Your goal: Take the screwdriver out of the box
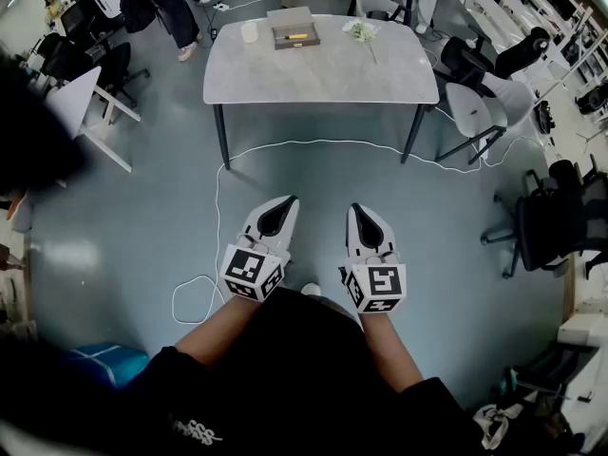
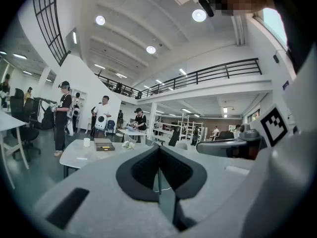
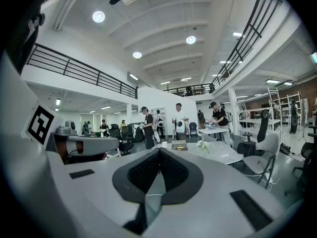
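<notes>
A grey open box (image 1: 295,34) stands at the far edge of a pale table (image 1: 323,74), well ahead of me across open floor. In it lies a yellow-handled screwdriver (image 1: 296,36). My left gripper (image 1: 288,201) and right gripper (image 1: 355,207) are held side by side low in front of my body, both pointing towards the table, both shut and empty. The left gripper view shows the box (image 2: 104,145) far off to the left of the closed left gripper (image 2: 159,148). In the right gripper view the box (image 3: 179,146) sits just above the closed right gripper (image 3: 159,150).
A white cup (image 1: 249,32) and a small flower sprig (image 1: 362,32) flank the box. A white cable (image 1: 220,183) snakes over the floor before the table. Chairs (image 1: 472,112) stand at right, a white desk (image 1: 87,103) at left. People (image 1: 176,8) stand beyond the table.
</notes>
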